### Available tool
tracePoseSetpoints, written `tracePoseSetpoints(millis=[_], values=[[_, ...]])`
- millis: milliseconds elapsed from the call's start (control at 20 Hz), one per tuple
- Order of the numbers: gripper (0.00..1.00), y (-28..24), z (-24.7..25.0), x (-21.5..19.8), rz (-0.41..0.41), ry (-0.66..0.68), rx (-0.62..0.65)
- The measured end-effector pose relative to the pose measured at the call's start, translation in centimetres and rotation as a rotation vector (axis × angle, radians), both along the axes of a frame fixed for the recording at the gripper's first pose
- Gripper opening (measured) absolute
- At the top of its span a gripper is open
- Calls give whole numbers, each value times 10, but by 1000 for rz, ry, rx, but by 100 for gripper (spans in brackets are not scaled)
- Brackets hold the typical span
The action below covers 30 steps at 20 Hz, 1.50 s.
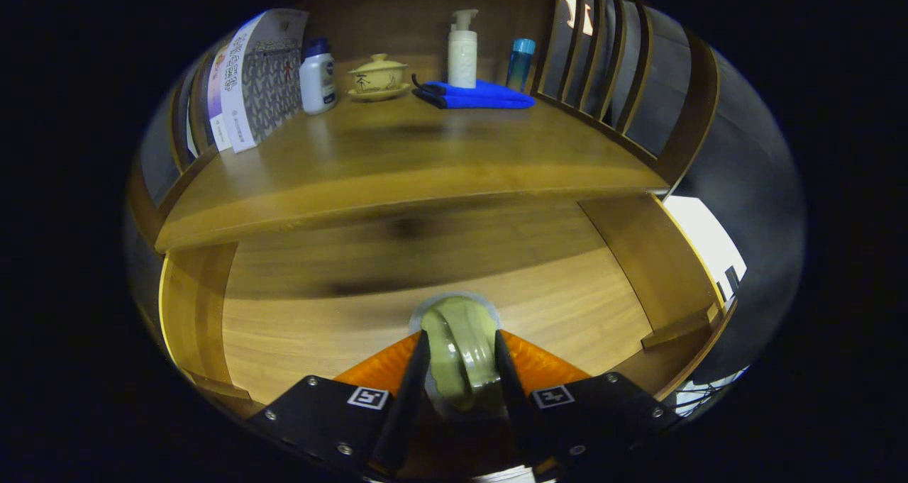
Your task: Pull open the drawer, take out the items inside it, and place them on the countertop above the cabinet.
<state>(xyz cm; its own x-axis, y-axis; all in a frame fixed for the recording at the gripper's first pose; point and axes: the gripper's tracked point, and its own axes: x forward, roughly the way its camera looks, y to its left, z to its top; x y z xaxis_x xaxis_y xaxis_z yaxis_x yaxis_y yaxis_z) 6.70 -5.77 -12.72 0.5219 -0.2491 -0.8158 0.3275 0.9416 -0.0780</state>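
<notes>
My gripper (461, 341) is shut on an olive-green ceramic cup (462, 323), with one finger pressed against each side and the cup's handle facing me. I hold the cup over the open drawer (312, 327), whose bare wooden floor spreads out beyond and around the fingers. The drawer's side walls rise at left and right. Above and beyond it lies the wooden countertop (397, 164), its front edge running across just past the cup.
At the back of the countertop stand a white bottle with a blue cap (317, 79), a yellow lidded teacup (378, 77), a white pump bottle (462, 50), a folded blue cloth (475, 95) and a blue bottle (521, 63). Books (255, 79) lean at the left. Wooden slats (603, 64) fence the right side.
</notes>
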Motion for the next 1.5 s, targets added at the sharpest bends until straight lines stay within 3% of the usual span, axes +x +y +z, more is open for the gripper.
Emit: tracePoseSetpoints(millis=[150, 350, 1000, 1500], values=[[33, 2, -3, 2, 5, -3, 26], [20, -1, 0, -2, 1, 1, 0], [20, 13, 85, -5, -47, -255, 38], [19, 7, 157, 32, 3, -428, -35]])
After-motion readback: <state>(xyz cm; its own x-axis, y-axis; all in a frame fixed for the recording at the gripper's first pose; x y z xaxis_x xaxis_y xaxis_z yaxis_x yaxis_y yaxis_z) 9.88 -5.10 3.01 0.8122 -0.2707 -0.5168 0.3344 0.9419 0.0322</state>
